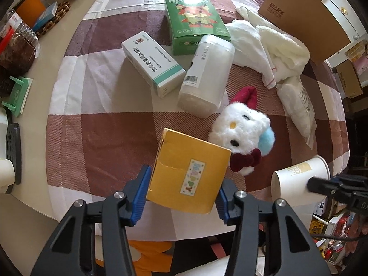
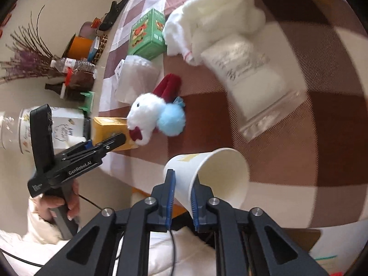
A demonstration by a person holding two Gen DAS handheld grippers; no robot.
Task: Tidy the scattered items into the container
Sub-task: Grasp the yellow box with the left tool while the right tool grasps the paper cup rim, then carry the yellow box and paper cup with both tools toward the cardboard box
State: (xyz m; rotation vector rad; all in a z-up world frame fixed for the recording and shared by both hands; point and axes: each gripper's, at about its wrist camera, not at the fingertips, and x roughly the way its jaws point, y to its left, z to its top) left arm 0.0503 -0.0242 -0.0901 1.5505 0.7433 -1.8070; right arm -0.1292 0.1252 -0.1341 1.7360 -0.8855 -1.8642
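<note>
Two grips at once: your left gripper [image 1: 181, 197] clamps the yellow box [image 1: 189, 172] just above the checked cloth [image 1: 96, 138], beside the plush toy [image 1: 241, 133]. Further right, your right gripper [image 2: 182, 197] pinches the paper cup [image 2: 211, 174] by its wall, tilted.

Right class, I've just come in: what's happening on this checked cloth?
A person holds a claw in each hand. The left claw grips a yellow cardboard box; the right claw pinches the wall of a white paper cup. A plush white toy, a green box and a white towel lie loose on the cloth.
</note>
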